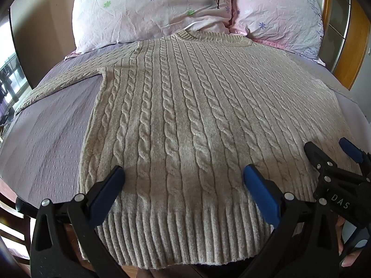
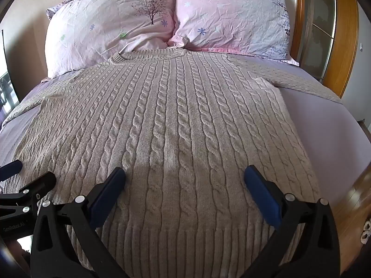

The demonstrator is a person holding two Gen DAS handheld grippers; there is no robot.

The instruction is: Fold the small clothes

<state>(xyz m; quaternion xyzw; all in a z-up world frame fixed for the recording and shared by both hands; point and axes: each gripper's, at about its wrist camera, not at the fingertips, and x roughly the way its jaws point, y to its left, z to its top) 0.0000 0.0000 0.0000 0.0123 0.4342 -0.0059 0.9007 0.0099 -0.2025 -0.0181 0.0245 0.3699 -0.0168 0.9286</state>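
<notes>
A beige cable-knit sweater (image 1: 190, 106) lies flat on the bed, collar toward the pillows, ribbed hem toward me, sleeves spread out to both sides. It also fills the right wrist view (image 2: 171, 125). My left gripper (image 1: 183, 173) is open and empty, hovering over the hem's left part. My right gripper (image 2: 184, 175) is open and empty over the hem's right part. The right gripper also shows at the right edge of the left wrist view (image 1: 329, 150), and the left gripper at the left edge of the right wrist view (image 2: 30, 173).
The sweater lies on a lilac bedsheet (image 1: 53, 129) that also shows in the right wrist view (image 2: 324, 125). Two pink floral pillows (image 2: 111, 25) (image 2: 234, 16) lean at the head of the bed. A wooden frame (image 2: 343, 37) stands at the right. Wooden floor (image 2: 354, 210) lies beside the bed.
</notes>
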